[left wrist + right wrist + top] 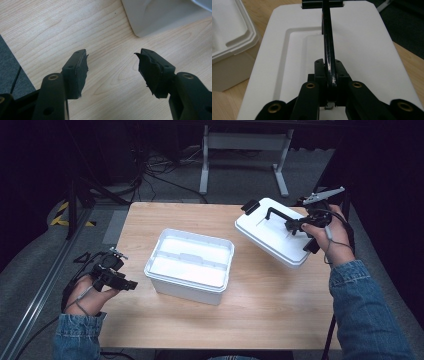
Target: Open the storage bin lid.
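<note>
A white lid point(272, 232) with a black handle point(279, 213) hangs tilted over the table's right side. My right gripper point(295, 224) is shut on that handle; in the right gripper view its pads point(320, 72) pinch the black handle point(329, 47) over the lid point(362, 47). The open white box point(191, 265) stands at the table's middle, its corner point(229, 50) to the lid's left. My left gripper point(131, 284) rests low near the table's left edge, left of the box. Its fingers point(76, 70) stand wide apart with bare wood between them.
The wooden table point(270, 310) has bare room in front of the box and at the right front. A corner of the box point(160, 17) sits just ahead of the left gripper. Dark floor, cables and a metal frame point(245, 150) lie beyond the far edge.
</note>
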Tool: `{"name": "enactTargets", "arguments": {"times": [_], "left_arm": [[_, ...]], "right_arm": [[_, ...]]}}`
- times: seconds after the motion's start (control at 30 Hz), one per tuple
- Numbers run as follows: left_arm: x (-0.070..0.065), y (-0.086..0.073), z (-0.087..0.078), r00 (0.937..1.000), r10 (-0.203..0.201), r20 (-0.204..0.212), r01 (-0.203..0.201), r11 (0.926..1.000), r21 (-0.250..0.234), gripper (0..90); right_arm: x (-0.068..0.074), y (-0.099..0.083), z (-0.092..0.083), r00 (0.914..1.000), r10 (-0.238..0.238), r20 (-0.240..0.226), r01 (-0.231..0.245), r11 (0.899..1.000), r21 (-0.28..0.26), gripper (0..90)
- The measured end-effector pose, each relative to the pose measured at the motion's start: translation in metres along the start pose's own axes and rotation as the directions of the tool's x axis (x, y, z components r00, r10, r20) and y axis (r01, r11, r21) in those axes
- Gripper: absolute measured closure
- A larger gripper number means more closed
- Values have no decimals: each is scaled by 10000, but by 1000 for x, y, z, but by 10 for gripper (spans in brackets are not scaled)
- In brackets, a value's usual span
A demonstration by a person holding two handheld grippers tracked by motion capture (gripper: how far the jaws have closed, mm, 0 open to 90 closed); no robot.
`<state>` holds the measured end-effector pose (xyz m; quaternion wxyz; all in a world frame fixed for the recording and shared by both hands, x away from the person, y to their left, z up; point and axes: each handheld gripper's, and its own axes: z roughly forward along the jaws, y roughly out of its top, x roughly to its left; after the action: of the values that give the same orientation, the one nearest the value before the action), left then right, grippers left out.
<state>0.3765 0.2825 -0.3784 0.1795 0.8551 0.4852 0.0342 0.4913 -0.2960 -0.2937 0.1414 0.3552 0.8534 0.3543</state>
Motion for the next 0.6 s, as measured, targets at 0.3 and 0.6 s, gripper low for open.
{"name": "enactTargets", "arguments": {"times": [0.3, 0.6], "left_arm": [[1, 1, 1, 10000, 33, -5, -33, 10000, 25, 408], [1, 0, 1, 10000, 9, -34, -9, 10000, 38, 409]], "right_arm": [[-19, -30, 29, 9945, 1040, 120, -1046, 9926, 615, 850], [-30, -58, 51, 9892, 1442, 273, -1460, 9863, 772, 850]]}}
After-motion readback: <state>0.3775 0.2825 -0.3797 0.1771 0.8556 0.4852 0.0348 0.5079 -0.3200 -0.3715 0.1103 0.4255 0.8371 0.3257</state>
